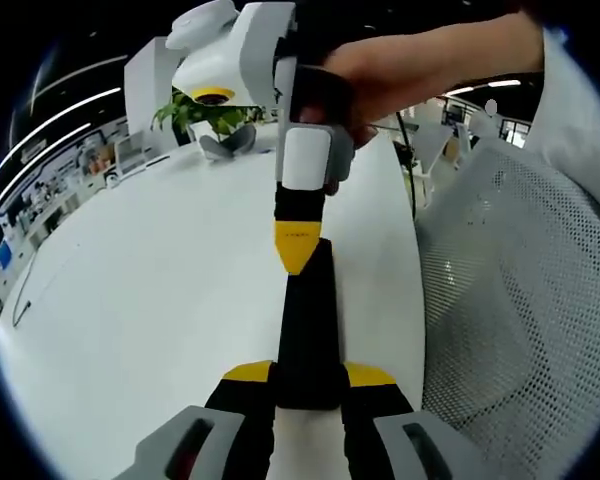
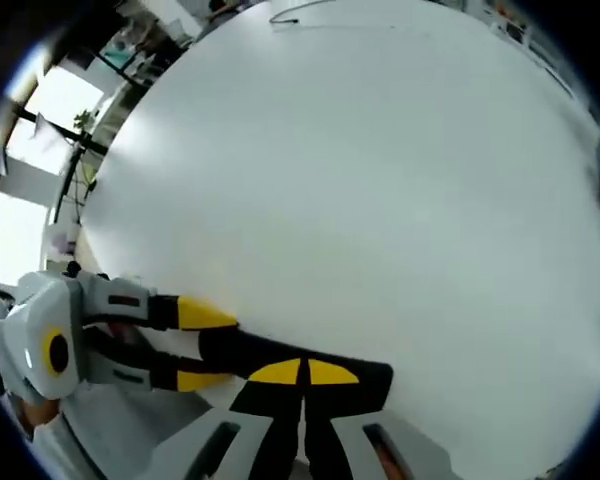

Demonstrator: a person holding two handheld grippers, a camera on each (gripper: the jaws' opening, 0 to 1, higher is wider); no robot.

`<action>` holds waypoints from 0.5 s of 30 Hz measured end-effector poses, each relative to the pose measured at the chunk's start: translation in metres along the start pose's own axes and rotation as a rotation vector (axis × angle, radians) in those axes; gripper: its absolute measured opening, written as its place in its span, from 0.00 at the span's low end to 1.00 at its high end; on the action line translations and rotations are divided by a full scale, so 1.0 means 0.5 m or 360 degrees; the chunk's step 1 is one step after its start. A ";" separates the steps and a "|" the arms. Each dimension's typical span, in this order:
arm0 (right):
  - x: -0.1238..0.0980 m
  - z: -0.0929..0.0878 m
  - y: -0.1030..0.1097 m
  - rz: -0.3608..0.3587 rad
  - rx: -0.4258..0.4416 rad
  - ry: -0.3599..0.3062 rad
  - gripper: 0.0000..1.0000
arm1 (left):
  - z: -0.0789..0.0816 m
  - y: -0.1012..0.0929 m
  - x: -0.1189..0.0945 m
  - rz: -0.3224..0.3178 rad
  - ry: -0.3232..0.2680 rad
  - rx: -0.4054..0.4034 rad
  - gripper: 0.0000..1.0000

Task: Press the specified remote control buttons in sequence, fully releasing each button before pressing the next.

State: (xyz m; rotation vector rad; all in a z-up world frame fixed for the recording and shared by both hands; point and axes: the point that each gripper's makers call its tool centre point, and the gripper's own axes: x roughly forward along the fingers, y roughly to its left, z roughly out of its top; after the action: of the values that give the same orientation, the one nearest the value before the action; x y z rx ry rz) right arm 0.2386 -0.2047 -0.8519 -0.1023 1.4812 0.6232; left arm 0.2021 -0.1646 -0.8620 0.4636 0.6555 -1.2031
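Left gripper [image 1: 307,385] fingers pinch the black remote [image 1: 307,320] over the bench [image 1: 130,300] while the right gripper [image 2: 302,372], fingers pressed together, tips onto it mid-sequence, presses done unreadable.

The left gripper [image 1: 308,385] is clamping a black remote [image 1: 308,320] above the white bench [image 1: 150,300], while the right gripper [image 1: 298,250] is touching its far end.

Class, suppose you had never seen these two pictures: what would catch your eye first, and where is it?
First, the long black remote control, clamped at its near end between the left gripper's yellow-tipped jaws over the white table. Next, the right gripper, its closed yellow tip pressing down on the remote's far end. Behind them stands a green plant.
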 end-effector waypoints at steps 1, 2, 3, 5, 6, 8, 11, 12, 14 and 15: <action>0.002 0.000 0.001 0.0001 0.0000 0.0007 0.00 | 0.001 -0.002 0.001 -0.0009 -0.0002 0.0007 0.24; 0.004 -0.001 0.001 0.0003 0.0001 0.0010 0.00 | 0.002 -0.002 0.002 -0.0009 -0.0004 0.0013 0.24; 0.006 -0.003 0.002 0.0004 0.0000 0.0020 0.00 | 0.002 -0.003 0.002 -0.0009 -0.0005 0.0012 0.24; 0.007 -0.008 0.002 -0.0010 -0.0009 0.0029 0.00 | 0.002 -0.003 0.001 -0.0009 -0.0008 0.0012 0.24; 0.008 -0.009 0.001 -0.0017 -0.0012 0.0031 0.00 | 0.002 -0.004 0.001 -0.0009 -0.0007 0.0012 0.24; 0.007 -0.009 0.000 -0.0018 -0.0013 0.0033 0.00 | 0.002 -0.004 0.001 -0.0009 -0.0007 0.0012 0.24; 0.005 -0.009 0.003 0.0001 0.0000 0.0028 0.00 | 0.002 -0.004 0.001 -0.0007 -0.0008 0.0010 0.24; 0.006 -0.008 0.004 0.0010 0.0006 0.0031 0.00 | 0.002 -0.004 0.001 -0.0007 -0.0008 0.0010 0.24; 0.007 -0.008 0.008 0.0016 0.0006 0.0029 0.00 | 0.002 -0.004 0.001 -0.0008 -0.0005 0.0014 0.24; 0.009 -0.009 0.010 0.0013 -0.0005 0.0035 0.00 | 0.002 -0.004 0.001 -0.0008 -0.0003 0.0015 0.24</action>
State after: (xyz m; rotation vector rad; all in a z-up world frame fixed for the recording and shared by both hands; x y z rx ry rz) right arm 0.2320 -0.2009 -0.8550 -0.1057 1.5026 0.6325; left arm 0.2004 -0.1661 -0.8614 0.4688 0.6497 -1.2114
